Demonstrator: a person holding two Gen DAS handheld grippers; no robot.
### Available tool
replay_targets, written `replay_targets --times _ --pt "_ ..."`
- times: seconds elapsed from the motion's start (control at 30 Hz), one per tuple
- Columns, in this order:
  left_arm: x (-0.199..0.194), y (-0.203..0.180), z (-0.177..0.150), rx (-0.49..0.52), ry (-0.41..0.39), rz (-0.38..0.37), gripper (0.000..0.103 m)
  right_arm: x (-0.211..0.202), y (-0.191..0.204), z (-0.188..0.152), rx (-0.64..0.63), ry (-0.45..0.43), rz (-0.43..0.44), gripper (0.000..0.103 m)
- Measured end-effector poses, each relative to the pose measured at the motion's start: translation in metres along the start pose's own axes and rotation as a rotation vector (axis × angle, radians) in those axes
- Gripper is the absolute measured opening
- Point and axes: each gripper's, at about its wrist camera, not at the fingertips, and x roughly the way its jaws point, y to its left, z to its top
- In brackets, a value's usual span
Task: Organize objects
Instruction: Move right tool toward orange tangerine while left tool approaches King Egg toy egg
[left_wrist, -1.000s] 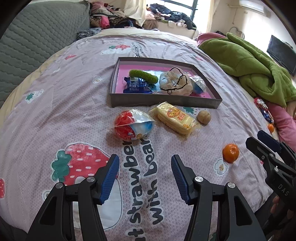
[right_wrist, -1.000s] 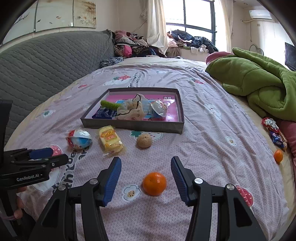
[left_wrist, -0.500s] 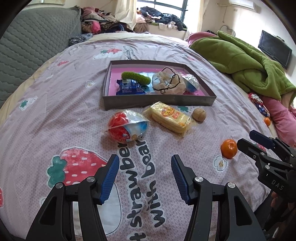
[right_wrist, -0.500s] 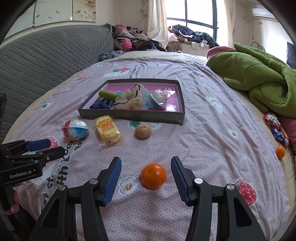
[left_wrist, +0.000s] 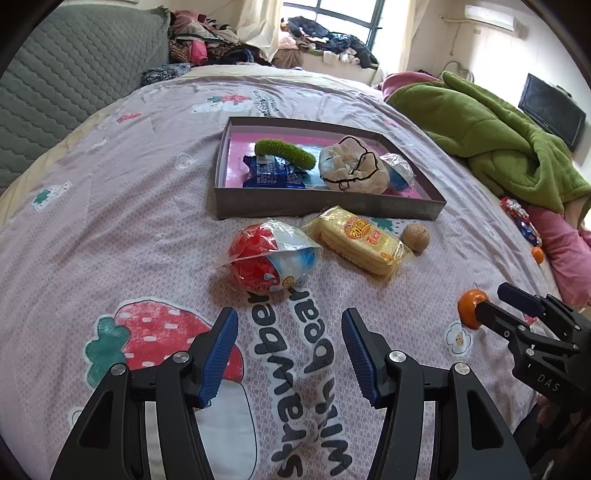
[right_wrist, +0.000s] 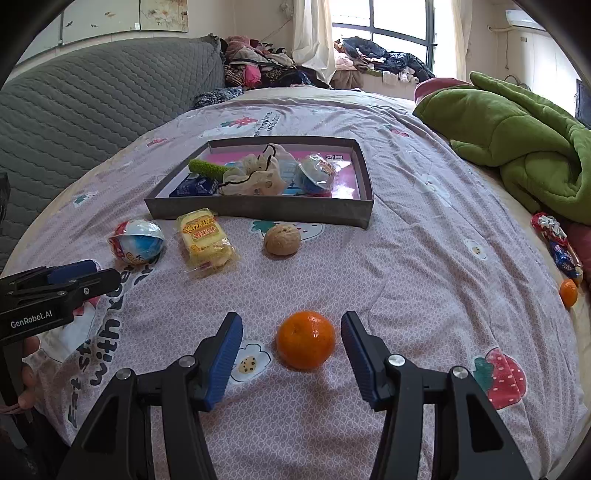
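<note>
A tangerine (right_wrist: 306, 339) lies on the lilac bedspread between the blue pads of my right gripper (right_wrist: 291, 321), which is open and not touching it. Further off lie a walnut (right_wrist: 282, 240), a yellow snack pack (right_wrist: 205, 240) and a wrapped red-and-blue egg toy (right_wrist: 137, 242). Behind them stands a grey tray (right_wrist: 258, 212) with a pink floor, holding a green stick, a blue packet, a pale bag and another wrapped toy. My left gripper (left_wrist: 290, 350) hangs open over the printed lettering, short of the egg toy (left_wrist: 271, 260), with nothing between its fingers.
A green blanket (right_wrist: 517, 140) is heaped at the right. Near the bed's right edge lie a second small tangerine (right_wrist: 568, 292) and candy wrappers (right_wrist: 557, 243). A grey quilted headboard (right_wrist: 92, 107) runs along the left. Clothes are piled by the window.
My right gripper has sunk toward the tangerine, which now lies between its fingers instead of ahead of them. The left gripper has hardly moved.
</note>
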Motion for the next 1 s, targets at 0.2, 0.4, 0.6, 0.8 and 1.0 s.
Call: replay_targets --times 0.2,0.4,0.6,0.8,1.0 --pt "0.002 -0.002 0.008 0.042 -0.041 0.016 0.06 0.005 -0.001 0.0 0.002 0.004 -0.001 0.055" --pt "0.008 -0.002 0.019 0.057 -0.056 -0.008 0.06 0.011 -0.003 0.0 0.008 0.015 -0.004 0.055" --pt "0.018 -0.005 0.024 0.106 -0.073 0.0 0.06 0.017 -0.005 0.0 0.014 0.025 -0.01 0.055" --pt "0.02 0.001 0.03 0.119 -0.11 0.006 0.06 0.027 -0.005 0.0 0.021 0.041 -0.01 0.055" --pt "0.034 0.002 0.038 0.149 -0.106 0.052 0.061 0.032 -0.005 -0.001 0.023 0.052 -0.005 0.055"
